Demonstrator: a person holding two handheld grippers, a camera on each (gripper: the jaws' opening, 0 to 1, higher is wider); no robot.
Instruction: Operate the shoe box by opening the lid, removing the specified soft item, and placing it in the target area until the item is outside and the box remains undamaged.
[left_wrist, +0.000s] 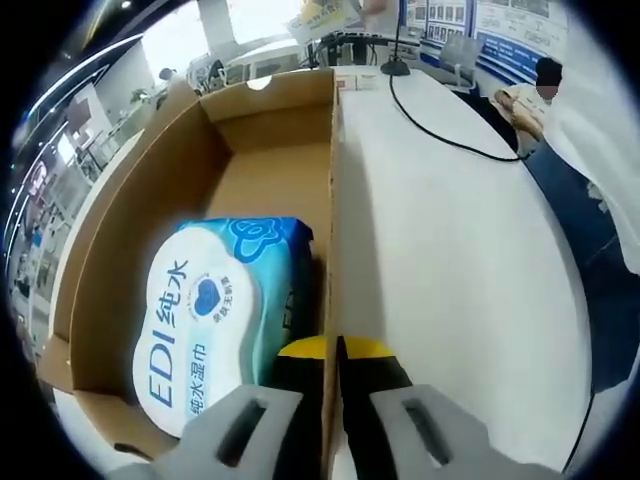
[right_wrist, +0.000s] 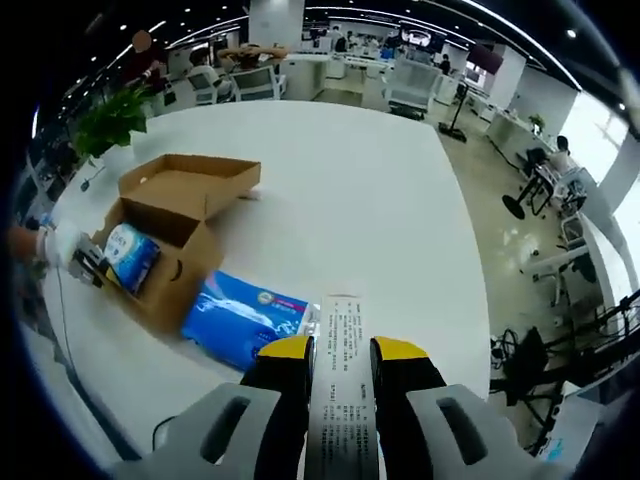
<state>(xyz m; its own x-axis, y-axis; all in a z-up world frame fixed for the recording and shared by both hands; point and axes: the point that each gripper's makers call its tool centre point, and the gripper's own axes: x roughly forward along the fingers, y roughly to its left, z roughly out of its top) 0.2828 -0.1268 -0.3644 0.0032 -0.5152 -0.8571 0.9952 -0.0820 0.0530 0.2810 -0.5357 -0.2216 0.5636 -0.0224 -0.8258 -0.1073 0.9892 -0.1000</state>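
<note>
The open cardboard shoe box (left_wrist: 270, 170) lies on the white table (left_wrist: 450, 260). Inside it is a blue-and-white wet-wipes pack (left_wrist: 210, 310). My left gripper (left_wrist: 333, 350) is shut on the box's right side wall, one yellow-tipped jaw inside and one outside. In the right gripper view the box (right_wrist: 175, 275) sits at the left with its lid (right_wrist: 190, 185) folded back and the wipes pack (right_wrist: 130, 255) in it; the left gripper (right_wrist: 85, 262) holds its near end. My right gripper (right_wrist: 340, 350) is shut on the white printed end of a blue soft pack (right_wrist: 245, 320), which is outside the box, beside it.
A black cable (left_wrist: 440, 135) runs across the table behind the box. A person (left_wrist: 580, 200) stands at the table's right side. A potted plant (right_wrist: 110, 120) stands at the far left corner. The table edge (right_wrist: 480, 300) drops to open office floor with chairs.
</note>
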